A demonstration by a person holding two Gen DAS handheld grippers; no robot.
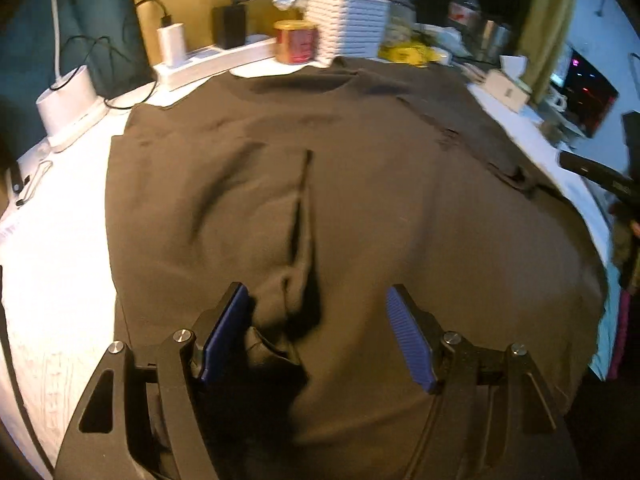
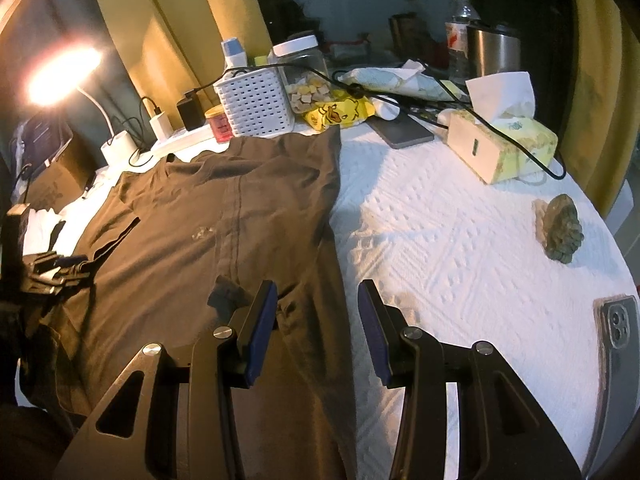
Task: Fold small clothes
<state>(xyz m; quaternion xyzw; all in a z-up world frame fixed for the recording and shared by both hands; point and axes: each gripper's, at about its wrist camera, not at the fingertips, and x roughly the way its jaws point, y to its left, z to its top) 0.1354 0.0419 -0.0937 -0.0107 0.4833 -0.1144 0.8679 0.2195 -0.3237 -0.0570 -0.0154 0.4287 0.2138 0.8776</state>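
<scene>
Both tongs stand apart and empty over the brown shirt (image 1: 360,200) spread on the worktop (image 2: 460,240): left tongs (image 1: 316,300) should flatten the raised crease at twelve o'clock before right tongs (image 2: 318,296) fold the three o'clock edge.

Home room, cluttered table, tissue box (image 2: 520,142), snack jar (image 2: 306,74), lit desk lamp (image 2: 64,74), curtains (image 2: 160,20)

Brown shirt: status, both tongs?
Left tongs open over a raised fold. Right tongs open, straddling the brown shirt edge, gripping nothing. Shirt flat on the white cloth. Nothing in the way.
</scene>
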